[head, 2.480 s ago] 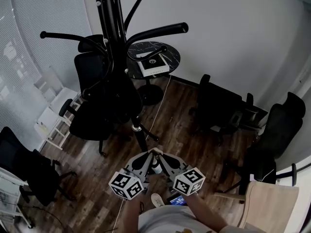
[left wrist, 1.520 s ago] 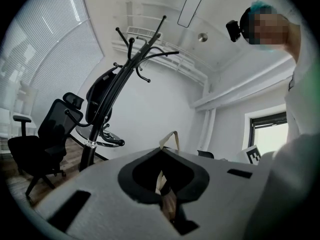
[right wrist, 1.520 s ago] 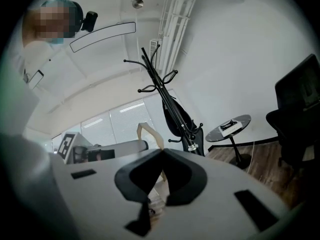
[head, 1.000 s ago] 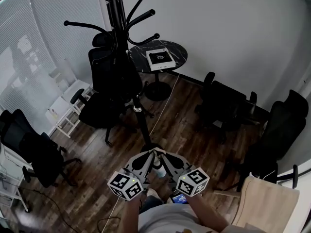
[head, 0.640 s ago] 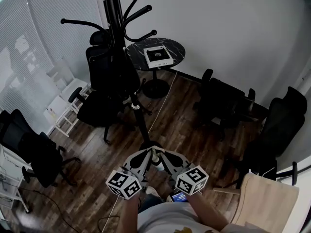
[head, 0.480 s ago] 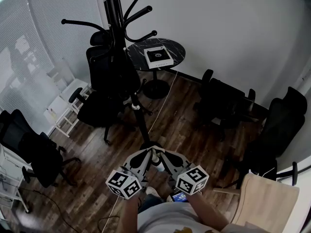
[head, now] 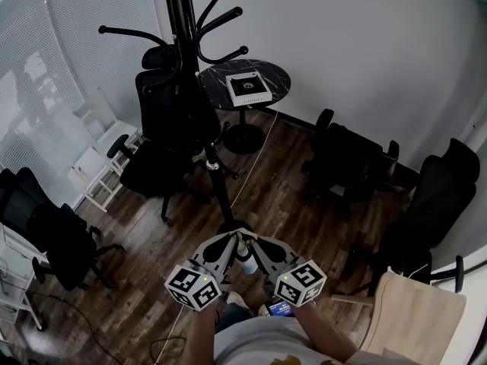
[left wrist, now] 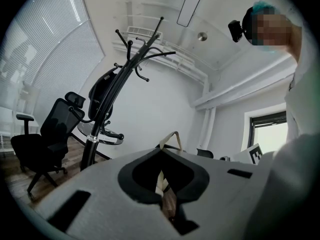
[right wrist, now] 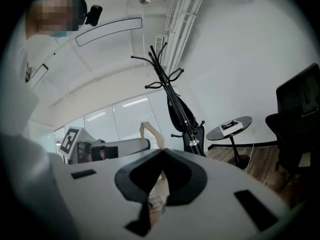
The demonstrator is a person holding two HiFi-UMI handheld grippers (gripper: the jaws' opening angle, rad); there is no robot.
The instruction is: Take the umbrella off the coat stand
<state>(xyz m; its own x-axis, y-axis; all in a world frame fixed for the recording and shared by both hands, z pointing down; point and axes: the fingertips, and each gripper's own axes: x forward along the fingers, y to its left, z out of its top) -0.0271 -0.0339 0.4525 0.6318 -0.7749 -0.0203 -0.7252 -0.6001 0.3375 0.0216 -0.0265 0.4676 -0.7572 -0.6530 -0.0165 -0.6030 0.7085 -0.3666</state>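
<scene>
Black umbrella [right wrist: 178, 109] hangs on coat stand [head: 183, 44]. L tongs [head: 237, 238] & R tongs [head: 246, 239] both closed, empty, tips adjacent.

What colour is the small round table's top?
The small round table top is black; head view best.

Looks along the right gripper [right wrist: 146, 126]: grey moulded body below, pale tan jaws drawn together at the tips, nothing between them. Shows beyond them a tall black metal coat stand [right wrist: 165, 79] with curved hooks, and a long dark folded umbrella [right wrist: 176, 111] hanging close against its pole. Takes in, right of the stand, a small round dark table [right wrist: 215, 132] bearing a flat white-edged box [right wrist: 231, 125], then a black office chair [right wrist: 300, 119] on brown wood-plank floor [right wrist: 260, 159]. Catches a white sleeve [right wrist: 20, 84] at far left.
</scene>
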